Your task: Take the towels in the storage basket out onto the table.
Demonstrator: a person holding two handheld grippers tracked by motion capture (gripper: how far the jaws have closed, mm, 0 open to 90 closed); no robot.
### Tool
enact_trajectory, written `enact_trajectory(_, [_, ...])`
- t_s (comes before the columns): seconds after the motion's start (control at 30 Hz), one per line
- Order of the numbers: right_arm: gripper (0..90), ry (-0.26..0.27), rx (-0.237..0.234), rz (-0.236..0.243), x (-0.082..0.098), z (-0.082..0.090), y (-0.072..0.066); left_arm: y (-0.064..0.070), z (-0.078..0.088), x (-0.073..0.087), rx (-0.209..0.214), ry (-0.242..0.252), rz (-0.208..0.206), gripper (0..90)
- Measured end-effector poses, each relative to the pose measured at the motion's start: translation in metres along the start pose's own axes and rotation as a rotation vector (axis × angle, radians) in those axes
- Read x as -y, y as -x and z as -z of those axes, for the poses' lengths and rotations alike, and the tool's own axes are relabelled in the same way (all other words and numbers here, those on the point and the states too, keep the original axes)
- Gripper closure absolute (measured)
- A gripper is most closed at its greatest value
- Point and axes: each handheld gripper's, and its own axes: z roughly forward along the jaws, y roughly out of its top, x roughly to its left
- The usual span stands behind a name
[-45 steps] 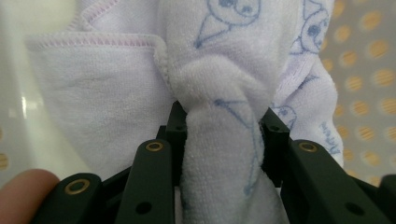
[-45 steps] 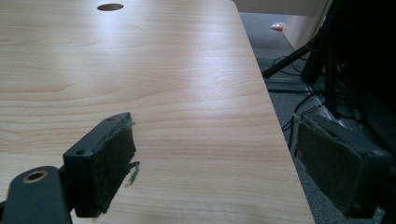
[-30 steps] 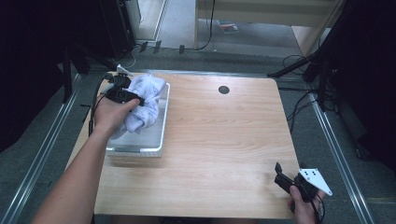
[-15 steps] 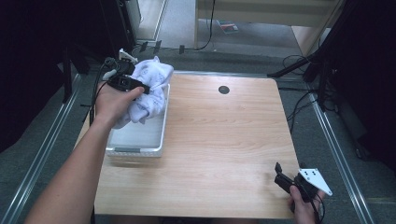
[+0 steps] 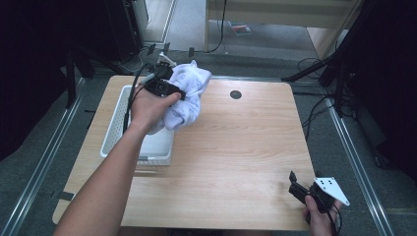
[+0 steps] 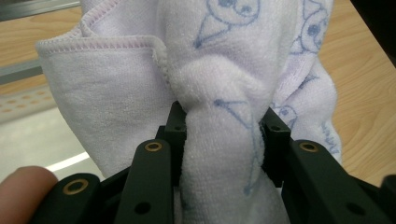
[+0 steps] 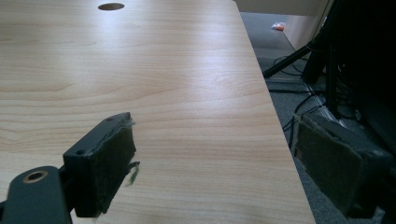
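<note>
Towel pinched and lifted clear of the basket, other hand parked.

Nearest, the right gripper (image 5: 294,183) is held wide apart with nothing between its pads, at the table (image 5: 246,147) front right corner. Farther back, the left gripper (image 6: 224,135) is clamped on a bunched fold of the white towel (image 5: 189,93), hung over the white basket (image 5: 115,128) right rim. The carry is probably best kept high so trailing cloth isn't snagged. The towel's lower end and the basket's contents are hidden by the forearm.
</note>
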Motion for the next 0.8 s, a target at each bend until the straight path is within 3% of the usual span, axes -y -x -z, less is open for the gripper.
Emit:
enact_trajectory(0.17, [12.8, 0.002, -0.002, -0.005, 0.000, 0.000, 0.000, 0.018, -0.013, -0.005, 0.019, -0.013, -0.021, 65.4])
enact_trajectory(0.2, [12.8, 0.004, -0.003, -0.004, 0.000, 0.000, 0.000, 0.028, -0.020, -0.007, 0.024, -0.019, -0.033, 65.4])
enact_trajectory(0.23, [12.8, 0.002, -0.004, -0.006, 0.000, 0.000, 0.000, 0.028, -0.020, -0.007, 0.024, -0.019, -0.033, 65.3])
enact_trajectory(0.37, [12.8, 0.003, -0.010, -0.011, 0.000, -0.001, 0.001, 0.050, -0.038, -0.010, 0.036, -0.035, -0.061, 65.3])
enact_trajectory(0.8, [12.9, 0.004, -0.014, -0.013, -0.001, -0.001, 0.001, 0.089, -0.080, -0.008, 0.079, -0.085, -0.097, 65.1])
